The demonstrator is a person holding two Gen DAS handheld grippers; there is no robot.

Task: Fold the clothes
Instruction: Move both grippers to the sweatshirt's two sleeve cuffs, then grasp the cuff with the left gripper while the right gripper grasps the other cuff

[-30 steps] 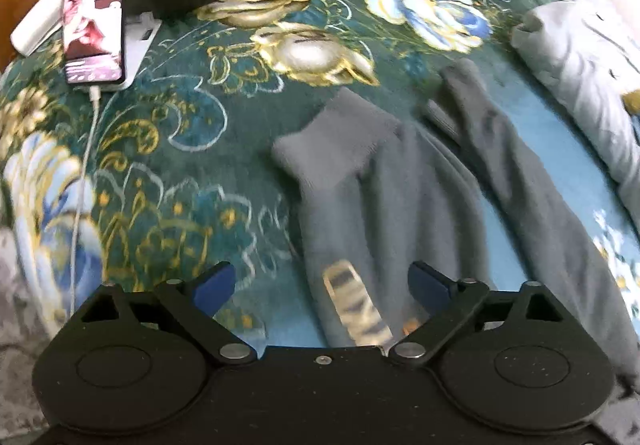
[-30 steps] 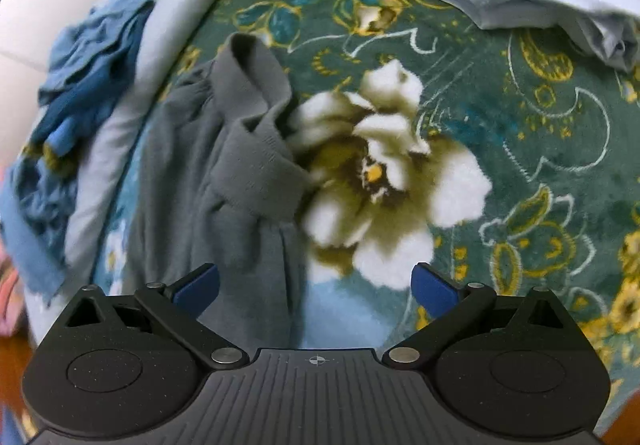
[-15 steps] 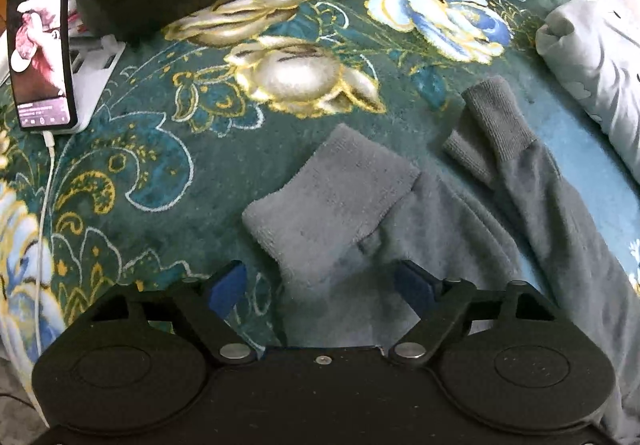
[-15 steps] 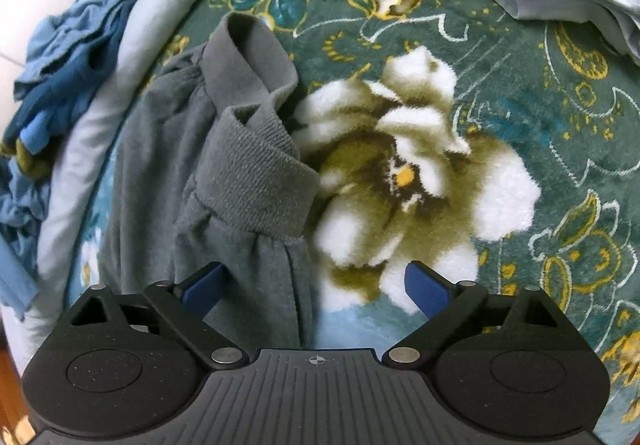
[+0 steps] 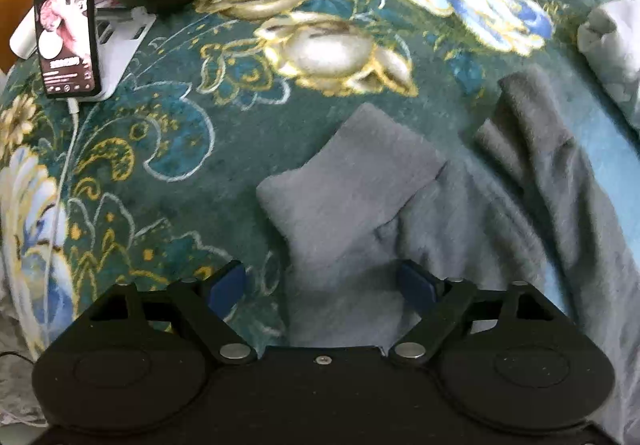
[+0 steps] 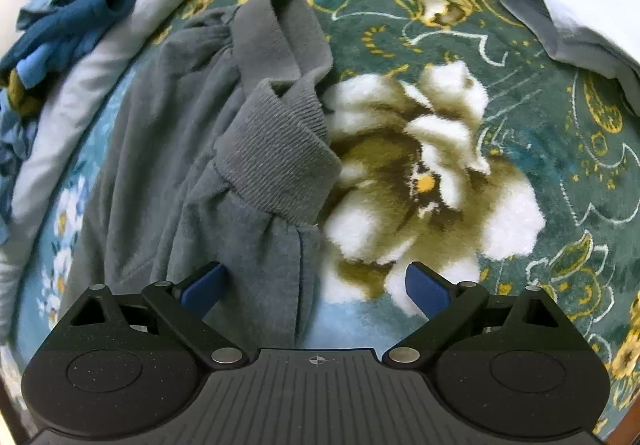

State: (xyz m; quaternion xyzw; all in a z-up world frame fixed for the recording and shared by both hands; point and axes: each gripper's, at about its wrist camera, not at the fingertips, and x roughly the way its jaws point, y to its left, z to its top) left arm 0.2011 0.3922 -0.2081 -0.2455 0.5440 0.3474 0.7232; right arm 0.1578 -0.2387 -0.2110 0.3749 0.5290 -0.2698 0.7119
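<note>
Grey trousers with ribbed cuffs lie on a green floral blanket. In the left wrist view one cuff lies just ahead of my left gripper. That leg runs back between the gripper's wide-apart blue pads, which do not press on it. The second leg stretches off to the right. In the right wrist view my right gripper is open above the blanket and the edge of a grey leg. Its ribbed cuff is ahead, and the other cuff is beyond.
A phone on a white stand, with a white cable, sits at the far left. A light grey garment lies at the right. In the right wrist view a pale blue garment is at upper right and crumpled blue clothes at upper left.
Both grippers came lower and closer to the cuffs. In the left wrist view the gold print on the leg slid out of sight. In the right wrist view the ribbed cuff grew larger.
</note>
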